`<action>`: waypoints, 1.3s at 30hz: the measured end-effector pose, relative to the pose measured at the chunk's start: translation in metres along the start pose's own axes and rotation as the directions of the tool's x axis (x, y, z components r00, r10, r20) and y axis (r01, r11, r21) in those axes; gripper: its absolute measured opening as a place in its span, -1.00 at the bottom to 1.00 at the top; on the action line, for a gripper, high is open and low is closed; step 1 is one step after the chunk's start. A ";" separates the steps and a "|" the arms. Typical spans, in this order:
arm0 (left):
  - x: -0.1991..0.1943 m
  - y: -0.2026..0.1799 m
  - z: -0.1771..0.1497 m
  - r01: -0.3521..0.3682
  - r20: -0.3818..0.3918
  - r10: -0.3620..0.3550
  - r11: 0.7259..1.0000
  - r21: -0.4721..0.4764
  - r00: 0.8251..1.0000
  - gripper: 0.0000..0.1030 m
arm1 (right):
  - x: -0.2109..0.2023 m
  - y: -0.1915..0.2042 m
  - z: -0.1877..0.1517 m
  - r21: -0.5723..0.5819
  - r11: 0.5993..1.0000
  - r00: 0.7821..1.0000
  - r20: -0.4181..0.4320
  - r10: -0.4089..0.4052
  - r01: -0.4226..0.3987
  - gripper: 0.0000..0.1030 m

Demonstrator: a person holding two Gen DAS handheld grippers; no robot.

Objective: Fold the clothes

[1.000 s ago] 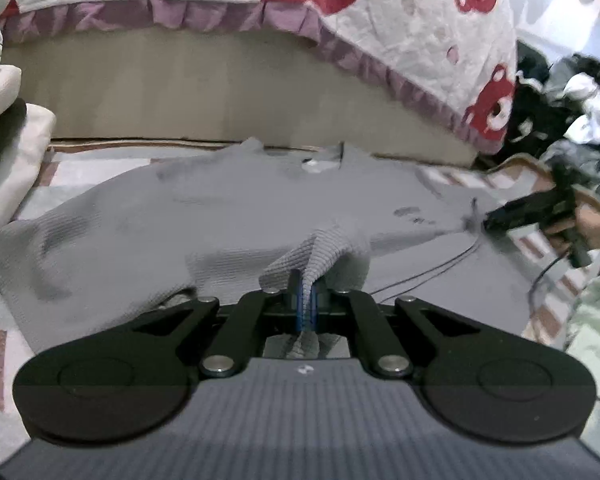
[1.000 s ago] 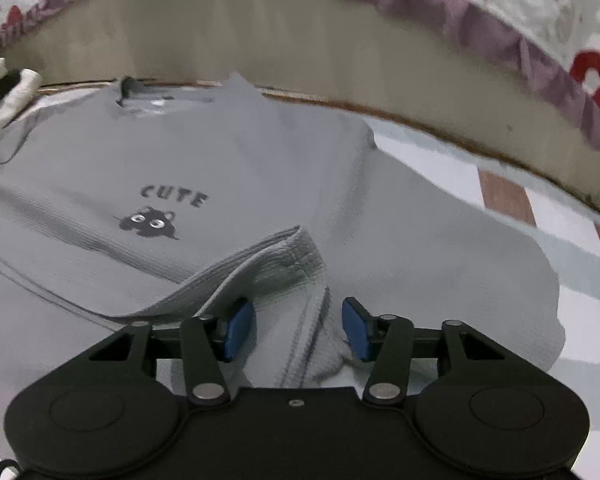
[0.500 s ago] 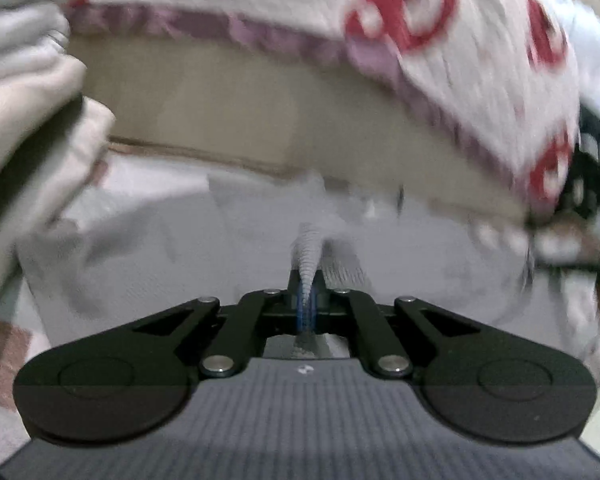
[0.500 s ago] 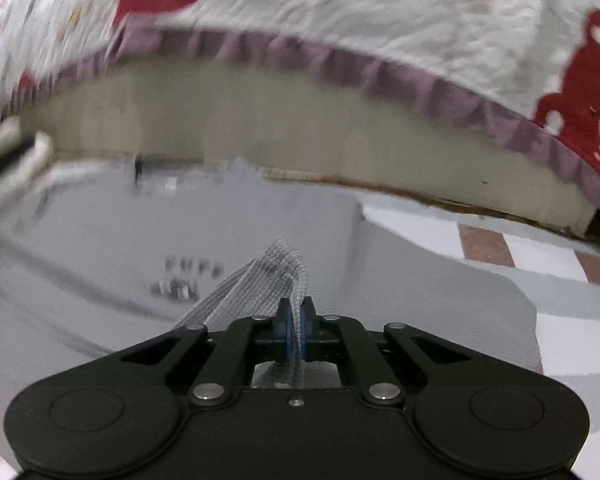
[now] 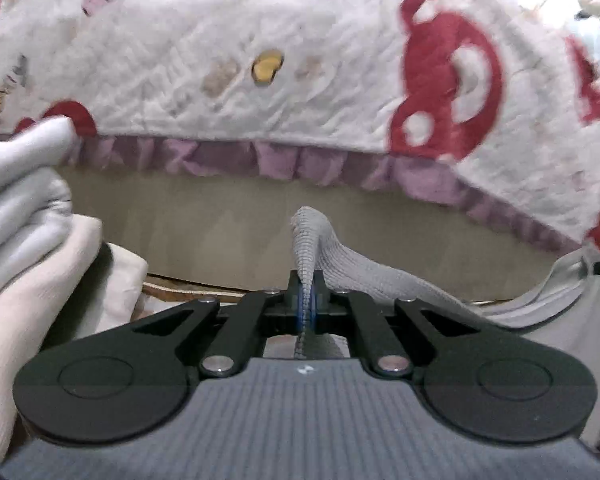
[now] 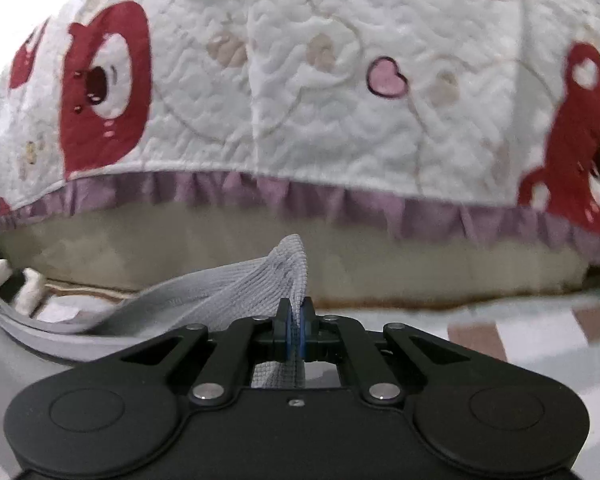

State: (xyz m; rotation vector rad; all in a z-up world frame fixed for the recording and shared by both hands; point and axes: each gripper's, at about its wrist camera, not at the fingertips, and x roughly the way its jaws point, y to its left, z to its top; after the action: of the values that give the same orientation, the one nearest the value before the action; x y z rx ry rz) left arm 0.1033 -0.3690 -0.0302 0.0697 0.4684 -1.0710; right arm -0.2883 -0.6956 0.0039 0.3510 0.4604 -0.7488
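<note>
A grey ribbed T-shirt (image 5: 364, 268) is lifted off the floor mat. My left gripper (image 5: 306, 300) is shut on a fold of its hem, which stands up between the blue pads and trails off to the right. My right gripper (image 6: 295, 322) is shut on another fold of the T-shirt (image 6: 260, 276), which trails off to the left. Most of the shirt hangs below both cameras, out of sight.
A bed with a white quilt (image 5: 300, 60) printed with red bears and edged in purple stands close ahead; it also shows in the right wrist view (image 6: 300, 80). A stack of folded light clothes (image 5: 28, 220) is at the left. A checked floor mat (image 6: 540, 340) lies below.
Both grippers have risen and moved toward the bed, lifting the shirt's hem off the mat. The right gripper went from open around the fold to shut on it.
</note>
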 end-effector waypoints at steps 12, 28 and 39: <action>0.024 0.038 -0.072 -0.093 -0.411 -0.007 0.971 -0.221 0.912 -0.39 | 0.056 -0.014 -0.061 0.203 0.951 0.956 -0.226 -0.188 0.235 -0.26; -0.076 0.025 -0.158 -0.064 -0.452 -0.291 0.780 -0.623 0.843 -0.11 | -0.093 -0.032 -0.232 0.707 0.706 0.984 -0.147 0.102 0.032 -0.14; -0.063 0.005 -0.156 -0.148 -0.342 -0.093 0.774 -0.615 0.935 -0.59 | -0.054 -0.019 -0.220 0.785 0.618 0.999 -0.030 -0.023 0.038 -0.76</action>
State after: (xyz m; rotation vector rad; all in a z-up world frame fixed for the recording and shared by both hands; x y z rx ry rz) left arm 0.0305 -0.2716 -0.1457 -0.3390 1.1434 -0.8194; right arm -0.3966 -0.5761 -0.1569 1.1945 0.1156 -0.9616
